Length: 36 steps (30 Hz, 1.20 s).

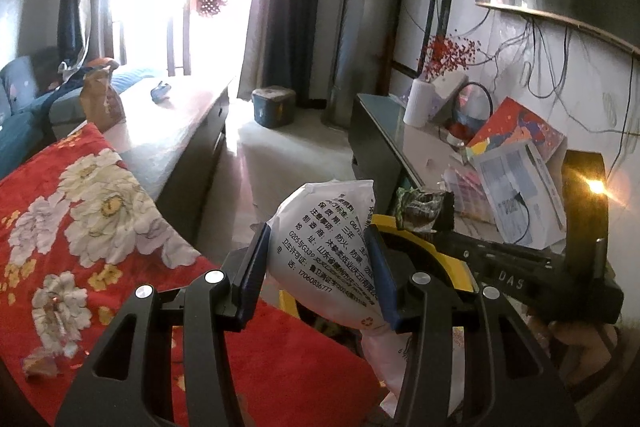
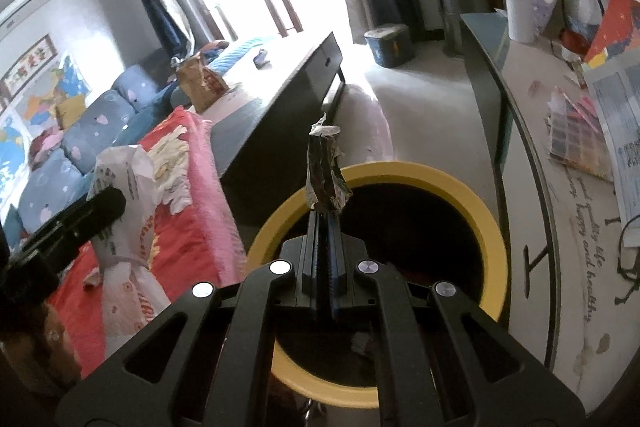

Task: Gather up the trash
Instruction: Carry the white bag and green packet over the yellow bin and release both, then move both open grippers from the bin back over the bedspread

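Left gripper (image 1: 320, 267): clamped on a white printed packet (image 1: 324, 251), which is pinched across its middle between the blue pads so that its crumpled ends bulge above and below; the half-wide stance of the jaws is accounted for by the bulk of the packet.

Right gripper (image 2: 325, 215): pressed fully together on a dark crumpled wrapper (image 2: 326, 171), which is held by its lower edge and stands upright beyond the tips (a thin scrap, so no gap is left).

Yellow-rimmed bin (image 2: 496, 227): seen directly beneath the right gripper, its dark mouth open; the wrapper is judged to be held over it so that a release would drop it inside.

Packet relative to bin: held to the left of the rim, over the edge of the red floral blanket (image 1: 80, 211); in the left wrist view the yellow rim shows just behind the packet, so a short move across is judged still to be needed.

Remaining trash: a brown paper bag (image 2: 200, 83) is seen on the dark low table (image 2: 280, 99), well apart from the bin (whether it counts as trash cannot be told).

Surroundings: a glass-topped side table (image 2: 560, 211) with papers stands right of the bin.
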Available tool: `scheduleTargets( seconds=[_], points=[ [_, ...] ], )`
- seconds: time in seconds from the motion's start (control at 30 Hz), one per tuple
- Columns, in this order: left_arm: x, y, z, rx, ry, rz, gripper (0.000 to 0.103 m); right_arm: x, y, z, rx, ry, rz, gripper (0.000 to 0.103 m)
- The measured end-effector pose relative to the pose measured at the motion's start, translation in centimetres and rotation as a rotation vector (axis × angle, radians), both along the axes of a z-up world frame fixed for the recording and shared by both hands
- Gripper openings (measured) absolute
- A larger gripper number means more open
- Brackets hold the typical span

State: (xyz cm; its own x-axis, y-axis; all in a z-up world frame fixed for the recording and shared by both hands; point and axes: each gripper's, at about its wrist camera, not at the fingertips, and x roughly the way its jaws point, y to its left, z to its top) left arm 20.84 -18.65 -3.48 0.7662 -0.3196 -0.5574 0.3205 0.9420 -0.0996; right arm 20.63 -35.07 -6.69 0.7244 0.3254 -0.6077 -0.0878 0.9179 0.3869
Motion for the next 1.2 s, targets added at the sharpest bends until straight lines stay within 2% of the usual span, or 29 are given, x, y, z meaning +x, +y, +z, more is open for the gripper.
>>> scheduleTargets(
  seconds=[0.4, 0.7, 0.8, 0.9, 0.93, 0.97, 1.07, 1.2],
  points=[
    [1.7, -2.6, -3.0, 0.032, 0.038, -0.014, 0.046, 0.6, -1.8, -2.1, 0.021, 0.068, -0.041, 0.002],
    [3.2, -3.5, -5.5, 0.015, 0.085, -0.01, 0.047, 0.9, -2.5, -3.3, 0.034, 0.113, -0.059, 0.002],
    [3.6, -3.6, -5.7, 0.009, 0.089, -0.012, 0.052, 1.2, -2.7, -3.8, 0.048, 0.145, -0.059, 0.008],
    [3.8, -3.5, -5.9, 0.002, 0.104, -0.013, 0.063, 1.2, -3.0, -4.1, 0.045, 0.162, -0.078, 0.026],
    [3.7, -3.4, -5.9, 0.003, 0.109, -0.008, 0.074, 1.1, -3.0, -4.1, 0.04, 0.162, -0.085, 0.033],
    [3.6, -3.2, -5.8, -0.003, 0.107, -0.005, 0.086, 1.1, -3.0, -4.0, 0.039, 0.161, -0.09, 0.036],
    [3.1, -2.4, -5.3, -0.027, 0.098, -0.005, 0.091, 0.9, -3.0, -3.6, 0.032, 0.145, -0.103, 0.047],
    [2.5, -1.5, -4.8, -0.035, 0.094, 0.005, 0.094, 0.6, -2.6, -2.9, 0.023, 0.121, -0.104, 0.052]
  ],
)
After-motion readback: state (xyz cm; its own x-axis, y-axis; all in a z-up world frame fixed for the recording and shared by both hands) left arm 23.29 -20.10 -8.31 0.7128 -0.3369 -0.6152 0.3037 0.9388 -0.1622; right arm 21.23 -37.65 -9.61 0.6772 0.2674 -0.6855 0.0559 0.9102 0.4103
